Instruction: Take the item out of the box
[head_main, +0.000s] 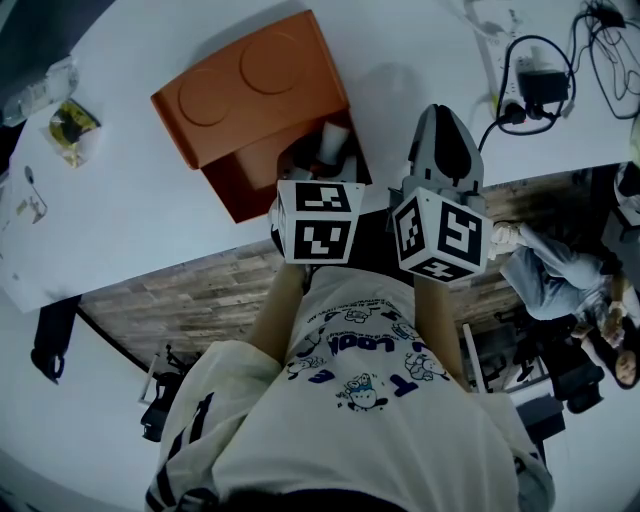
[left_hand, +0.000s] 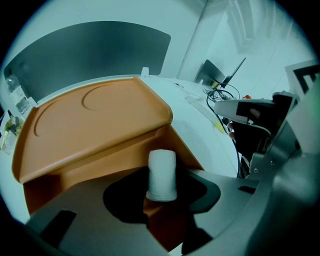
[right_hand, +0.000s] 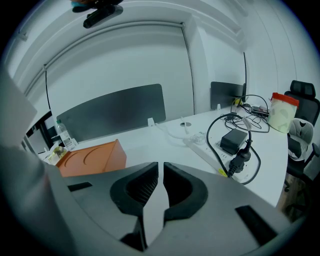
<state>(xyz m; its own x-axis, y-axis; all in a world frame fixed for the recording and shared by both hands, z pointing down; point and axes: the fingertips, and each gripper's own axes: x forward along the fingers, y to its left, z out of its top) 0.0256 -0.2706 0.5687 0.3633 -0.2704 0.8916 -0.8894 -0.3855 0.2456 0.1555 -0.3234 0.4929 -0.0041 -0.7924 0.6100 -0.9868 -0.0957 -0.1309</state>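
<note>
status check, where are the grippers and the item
Left gripper open, straddling white roll, pads clear. Right gripper shut, empty. Roll upright inside orange box, lid open. Nothing seen blocking.

Orange box open at the front, small white roll standing upright inside it

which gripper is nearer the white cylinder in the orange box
Left. The left gripper has the white cylinder between its open jaws inside the orange plastic box; the right gripper is off to the box's right, shut.
</note>
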